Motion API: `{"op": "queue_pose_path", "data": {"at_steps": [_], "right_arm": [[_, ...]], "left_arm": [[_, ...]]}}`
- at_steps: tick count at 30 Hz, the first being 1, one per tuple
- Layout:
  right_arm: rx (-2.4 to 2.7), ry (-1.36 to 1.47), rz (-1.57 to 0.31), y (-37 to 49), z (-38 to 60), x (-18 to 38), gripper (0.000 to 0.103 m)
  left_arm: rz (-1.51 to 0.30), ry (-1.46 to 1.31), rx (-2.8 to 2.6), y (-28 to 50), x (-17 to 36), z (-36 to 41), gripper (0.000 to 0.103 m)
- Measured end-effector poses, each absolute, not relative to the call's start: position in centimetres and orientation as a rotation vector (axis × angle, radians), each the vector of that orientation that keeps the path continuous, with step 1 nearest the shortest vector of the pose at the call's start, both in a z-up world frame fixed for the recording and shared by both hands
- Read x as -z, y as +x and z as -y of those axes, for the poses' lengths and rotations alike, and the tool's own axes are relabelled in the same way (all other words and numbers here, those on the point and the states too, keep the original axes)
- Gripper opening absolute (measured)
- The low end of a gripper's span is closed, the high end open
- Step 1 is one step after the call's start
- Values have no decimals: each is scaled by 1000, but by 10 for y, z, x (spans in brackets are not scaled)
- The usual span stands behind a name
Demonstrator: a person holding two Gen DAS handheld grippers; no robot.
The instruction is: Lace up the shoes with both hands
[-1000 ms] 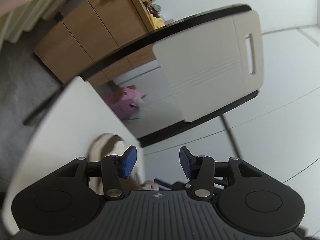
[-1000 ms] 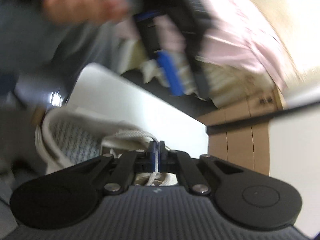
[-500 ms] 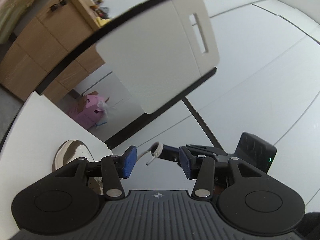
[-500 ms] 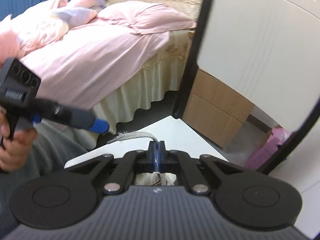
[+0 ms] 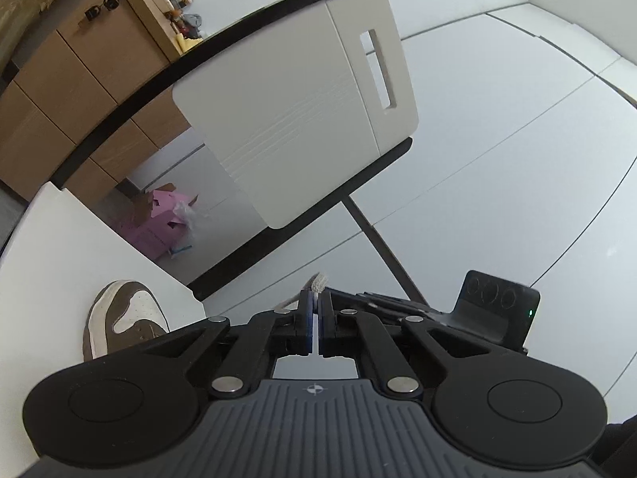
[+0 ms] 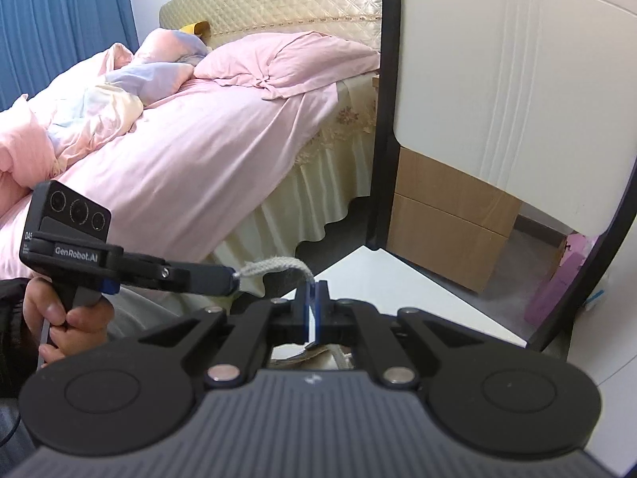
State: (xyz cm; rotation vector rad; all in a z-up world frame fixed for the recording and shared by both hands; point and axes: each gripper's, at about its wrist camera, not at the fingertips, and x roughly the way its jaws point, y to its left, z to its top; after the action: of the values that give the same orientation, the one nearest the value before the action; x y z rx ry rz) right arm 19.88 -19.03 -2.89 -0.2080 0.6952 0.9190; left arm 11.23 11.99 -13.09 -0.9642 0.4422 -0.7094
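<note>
Keep the short span of shoelace (image 6: 274, 267) taut and level during the transfer, releasing the right hand-held gripper (image 6: 315, 310), clamped on the lace above the shoe (image 5: 119, 324) on the white surface (image 5: 59, 263), only once the left hand-held gripper (image 6: 235, 281), pinched on the lace tip, holds firmly.

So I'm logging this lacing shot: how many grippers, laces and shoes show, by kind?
Grippers: 2, left gripper and right gripper, both shut on the lace
Laces: 1, lace
Shoes: 1, shoe
Total: 4
</note>
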Motion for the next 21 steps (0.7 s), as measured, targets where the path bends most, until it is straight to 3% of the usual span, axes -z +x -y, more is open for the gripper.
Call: {"op": "queue_pose_path", "data": {"at_steps": [3,5,7,18,19,21], "right_arm": [[-926,-295,-661,194,188,28,6],[-916,-429,-613,186,184,26,31],[-921,-587,-551,175,179,26,37],[-1069,-1430,-118,101,147,55,35],[-1083,-1474,-95,98,146,58,32],[-1099,-1515,-64,96,146,60,17]], "left_arm": [[-440,-960,710,114,130,-118,3],[-441,-947,717,114,129,-117,3],[-443,-934,725,114,128,-115,3],[-484,-869,773,114,126,-102,3],[-486,-866,773,115,126,-102,3],[-492,-862,768,115,127,-101,3]]}}
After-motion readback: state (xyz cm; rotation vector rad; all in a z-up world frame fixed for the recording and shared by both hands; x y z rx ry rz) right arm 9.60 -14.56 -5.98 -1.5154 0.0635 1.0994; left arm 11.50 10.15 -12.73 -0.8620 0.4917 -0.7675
